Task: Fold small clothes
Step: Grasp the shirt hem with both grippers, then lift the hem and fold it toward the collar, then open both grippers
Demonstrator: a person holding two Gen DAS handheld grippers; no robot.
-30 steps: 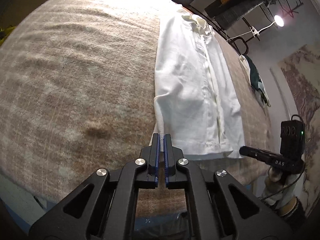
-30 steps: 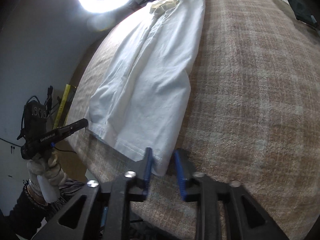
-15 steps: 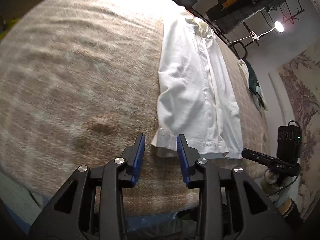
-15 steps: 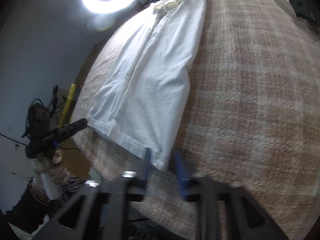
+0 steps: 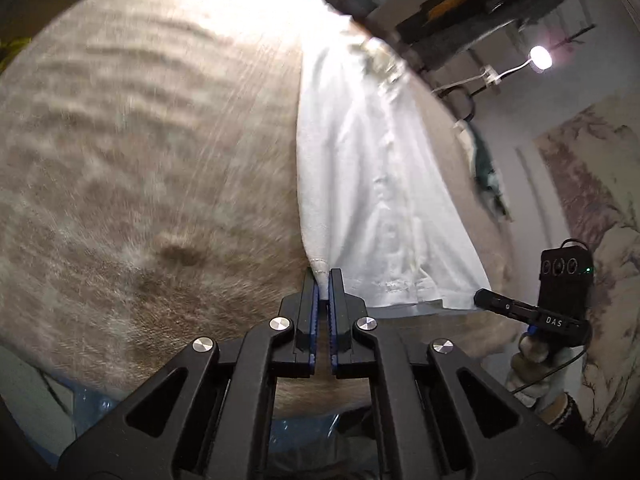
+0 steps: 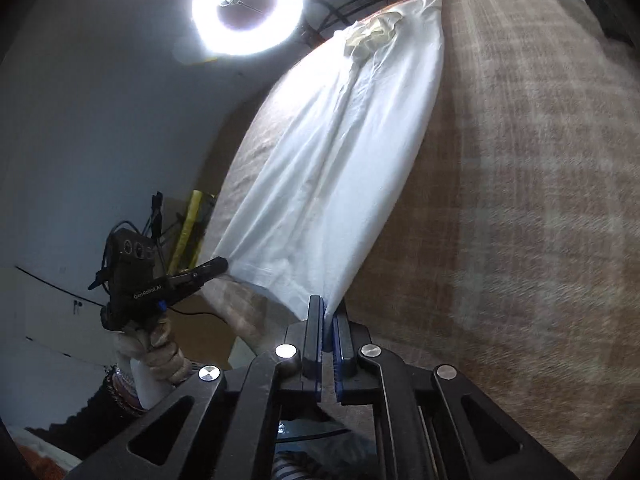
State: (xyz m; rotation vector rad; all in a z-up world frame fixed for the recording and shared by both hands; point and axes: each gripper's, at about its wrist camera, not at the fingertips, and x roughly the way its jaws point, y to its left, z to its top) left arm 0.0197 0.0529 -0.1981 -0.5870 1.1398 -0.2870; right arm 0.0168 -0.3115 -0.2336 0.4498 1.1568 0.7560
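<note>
A white shirt [image 5: 372, 184] is laid lengthwise on the plaid-covered bench [image 5: 140, 160], right of centre in the left wrist frame. Its near hem corners are pinched by the left gripper [image 5: 323, 280] and the right gripper [image 6: 329, 312], both pressed together on fabric.

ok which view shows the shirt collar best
The right wrist view: the collar is sharp there, a crumpled cream bunch at the far end of the white shirt. In the left wrist view the collar is only a blurred, washed-out patch.
</note>
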